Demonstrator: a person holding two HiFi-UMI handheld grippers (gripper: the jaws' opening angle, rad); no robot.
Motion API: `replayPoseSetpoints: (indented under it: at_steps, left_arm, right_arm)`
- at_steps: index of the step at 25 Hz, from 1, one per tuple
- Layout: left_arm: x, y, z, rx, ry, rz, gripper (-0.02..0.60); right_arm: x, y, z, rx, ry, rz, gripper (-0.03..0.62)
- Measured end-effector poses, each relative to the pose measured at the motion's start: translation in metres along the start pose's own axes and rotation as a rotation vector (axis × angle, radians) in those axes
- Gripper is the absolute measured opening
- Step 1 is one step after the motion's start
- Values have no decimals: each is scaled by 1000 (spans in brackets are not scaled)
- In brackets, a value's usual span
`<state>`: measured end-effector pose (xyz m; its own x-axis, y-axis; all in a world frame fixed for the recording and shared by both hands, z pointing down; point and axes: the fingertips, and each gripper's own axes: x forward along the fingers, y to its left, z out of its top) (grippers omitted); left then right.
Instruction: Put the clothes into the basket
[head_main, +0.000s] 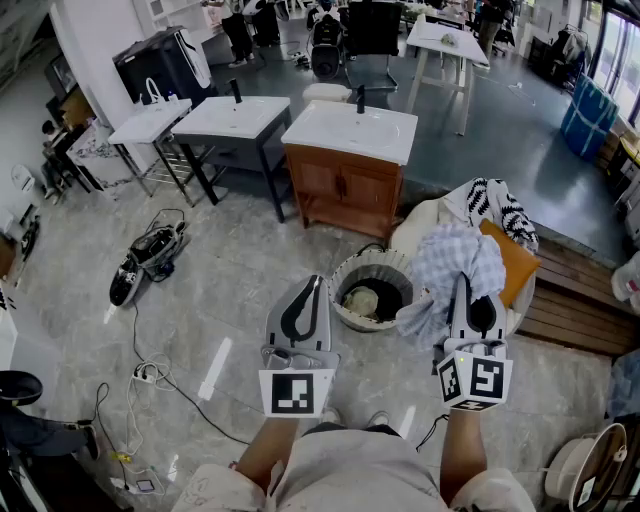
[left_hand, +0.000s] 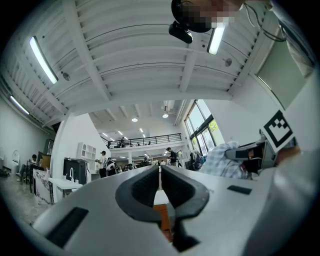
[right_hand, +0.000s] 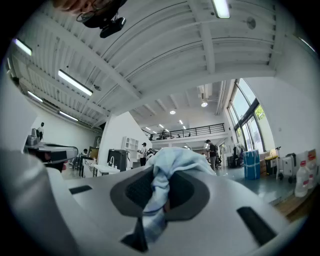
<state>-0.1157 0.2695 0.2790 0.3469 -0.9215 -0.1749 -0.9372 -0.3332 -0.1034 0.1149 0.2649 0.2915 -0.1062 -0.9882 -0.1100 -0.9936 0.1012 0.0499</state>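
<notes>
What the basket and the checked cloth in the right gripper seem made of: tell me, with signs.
Basket: probably woven rope or wicker, matt pale grey; its wall shows close upright ribs. Whether fibre or plastic, I cannot tell.
Checked cloth: soft woven fabric, likely cotton, matt pale blue and white; it drapes and bunches in loose folds.

The head view looked pretty steeply down onto the basket on the floor. Both gripper views sat right behind their jaws, angled slightly up, and shared the far balcony railing.
</notes>
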Motion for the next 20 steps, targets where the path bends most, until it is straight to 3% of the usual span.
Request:
replayPoseSetpoints:
  at_steps: [10, 20]
  left_arm:
    - [3, 0, -7, -25, 1, -1, 15]
    - [4, 30, -13, -28, -2, -6, 15]
  right_arm:
    - [2, 1, -8, -61, 28, -10, 40]
    - [16, 26, -13, -30, 41, -4, 40]
